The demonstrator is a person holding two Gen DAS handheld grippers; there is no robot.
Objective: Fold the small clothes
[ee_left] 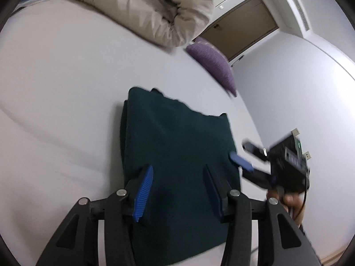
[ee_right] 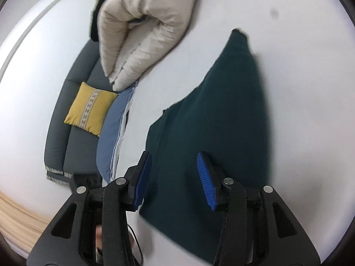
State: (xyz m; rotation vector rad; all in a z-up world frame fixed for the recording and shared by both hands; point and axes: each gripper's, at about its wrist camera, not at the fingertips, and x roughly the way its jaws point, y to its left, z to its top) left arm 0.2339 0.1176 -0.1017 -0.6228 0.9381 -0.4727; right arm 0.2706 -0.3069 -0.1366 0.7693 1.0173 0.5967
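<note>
The dark green cloth (ee_left: pixel 177 155) lies folded on the white bed (ee_left: pixel 55 99) (both grippers' fingers (ee_left: pixel 143 192) spread wide, holding nothing).

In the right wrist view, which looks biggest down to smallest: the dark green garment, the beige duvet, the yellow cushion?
1. Dark green garment, though it lies nearest the camera.
2. Beige duvet.
3. Yellow cushion, farthest away, so its true size is unsure.

Dark green garment (ee_left: pixel 177 146), white bed sheet (ee_left: pixel 55 88), beige duvet (ee_left: pixel 144 6), purple pillow (ee_left: pixel 213 62), yellow cushion (ee_right: pixel 88 108).
</note>
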